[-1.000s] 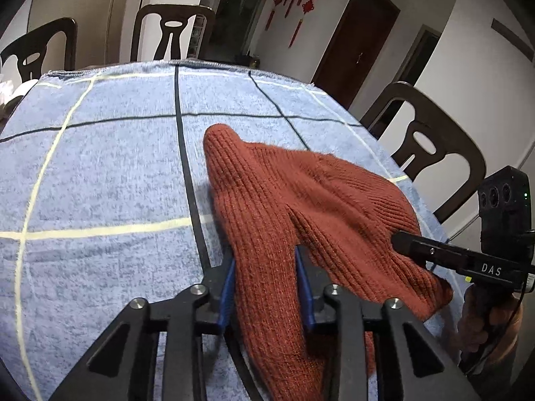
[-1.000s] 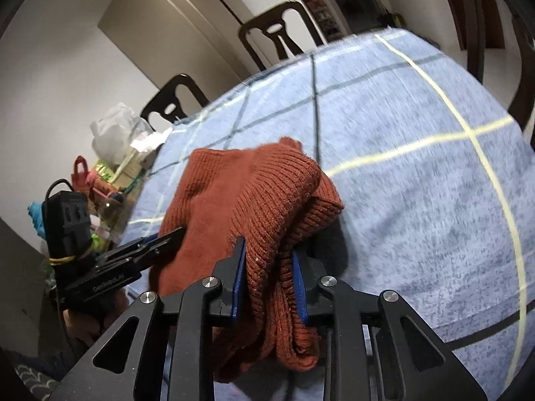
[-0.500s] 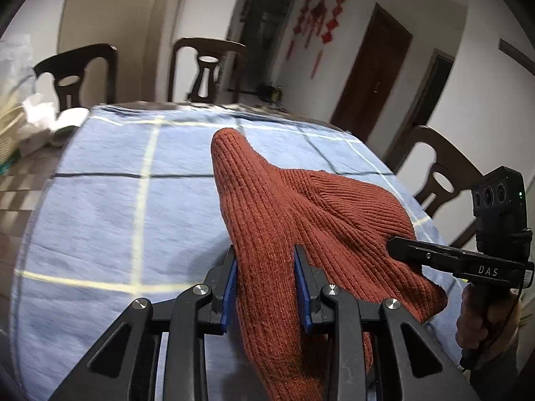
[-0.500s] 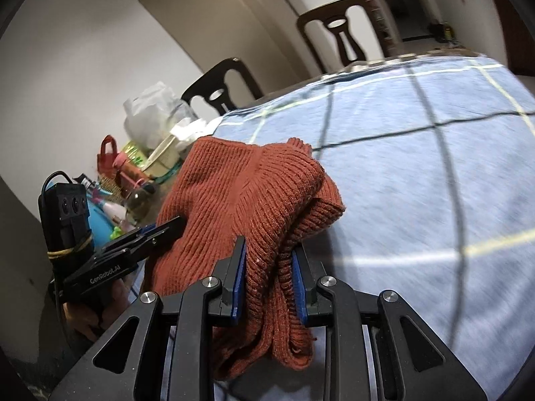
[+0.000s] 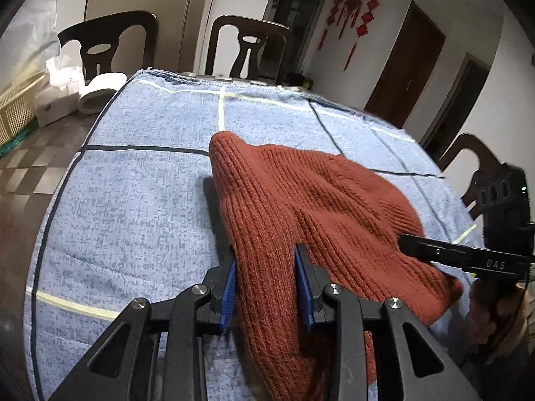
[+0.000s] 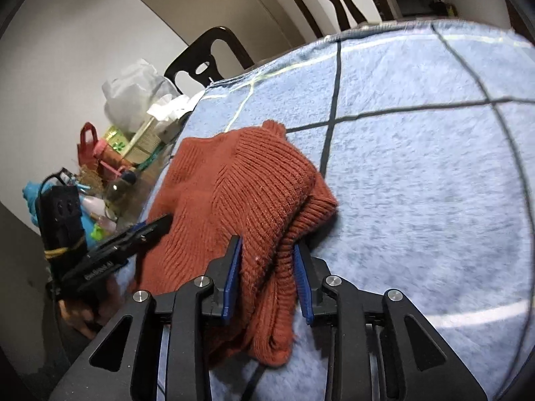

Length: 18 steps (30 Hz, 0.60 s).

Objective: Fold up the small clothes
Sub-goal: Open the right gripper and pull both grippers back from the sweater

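Both claws swung left | left claw (image 5: pixel 265 279), right claw (image 6: pixel 265 275) pinch ribbed rust knit (image 5: pixel 301 200)

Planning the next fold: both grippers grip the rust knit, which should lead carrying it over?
Probably right. The right gripper pinches the bunched, doubled edge of the rust knit, with open blue cloth ahead. The left gripper only pins a flatter section.

The near end of the rust knit garment (image 5: pixel 301 207) is cut off by the bottom edge in the left wrist view. The fingertips of the left gripper (image 5: pixel 265 260) are buried in its folds. In the right wrist view, the clutter (image 6: pixel 110 153) at the far left of the worktop (image 6: pixel 418 173) is too blurred to be identified.
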Each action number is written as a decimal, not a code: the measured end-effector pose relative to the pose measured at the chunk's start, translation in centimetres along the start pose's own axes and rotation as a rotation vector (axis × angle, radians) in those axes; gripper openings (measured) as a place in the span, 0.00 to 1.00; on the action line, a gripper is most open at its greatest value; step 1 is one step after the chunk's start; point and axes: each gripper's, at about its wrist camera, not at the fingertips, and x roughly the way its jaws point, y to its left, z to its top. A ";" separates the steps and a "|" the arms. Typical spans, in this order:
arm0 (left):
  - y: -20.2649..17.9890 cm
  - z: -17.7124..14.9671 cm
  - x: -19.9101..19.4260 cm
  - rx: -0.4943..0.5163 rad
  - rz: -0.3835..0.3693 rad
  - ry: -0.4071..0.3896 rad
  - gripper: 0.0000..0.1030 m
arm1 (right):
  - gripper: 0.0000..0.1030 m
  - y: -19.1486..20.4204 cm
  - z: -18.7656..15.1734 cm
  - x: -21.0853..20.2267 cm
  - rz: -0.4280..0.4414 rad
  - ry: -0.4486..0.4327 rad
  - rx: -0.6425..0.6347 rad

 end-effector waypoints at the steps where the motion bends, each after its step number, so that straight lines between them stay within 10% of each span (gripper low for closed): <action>1: 0.1 0.0 -0.4 -0.006 -0.007 -0.001 0.34 | 0.29 0.5 0.0 -0.8 -0.027 -0.016 -0.020; 8: -0.1 1.6 -3.1 0.032 0.047 -0.096 0.33 | 0.29 3.5 2.4 -1.5 -0.121 -0.083 -0.158; 18: -1.4 1.4 -1.1 0.083 0.077 -0.034 0.34 | 0.28 4.0 1.3 -0.4 -0.200 -0.028 -0.217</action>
